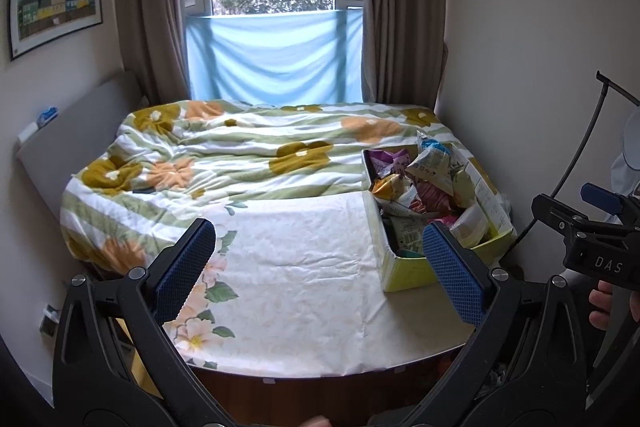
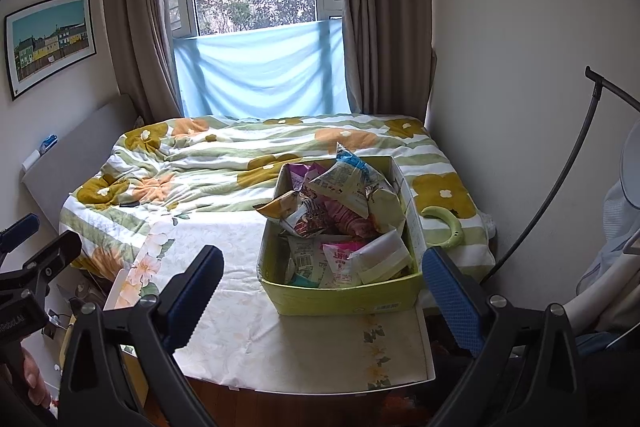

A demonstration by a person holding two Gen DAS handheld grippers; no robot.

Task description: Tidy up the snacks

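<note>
A yellow-green cardboard box [image 2: 344, 297] stands on a table covered with a white floral cloth [image 2: 240, 307]. It is heaped with snack packets [image 2: 340, 187], white, purple, pink and orange. In the left wrist view the same box [image 1: 412, 273] sits at the table's right side with its snack packets [image 1: 424, 175] piled high. My left gripper [image 1: 320, 267] hangs open over the bare cloth [image 1: 304, 279], left of the box. My right gripper [image 2: 320, 291] is open in front of the box, nothing between its fingers. Each gripper shows at the edge of the other's view.
A bed with a flowered quilt [image 1: 240, 147] lies behind the table, under a window with brown curtains [image 1: 156, 7]. A green ring-shaped object [image 2: 448, 223] rests on the quilt right of the box. A black curved stand [image 2: 560, 179] and white wall close the right side.
</note>
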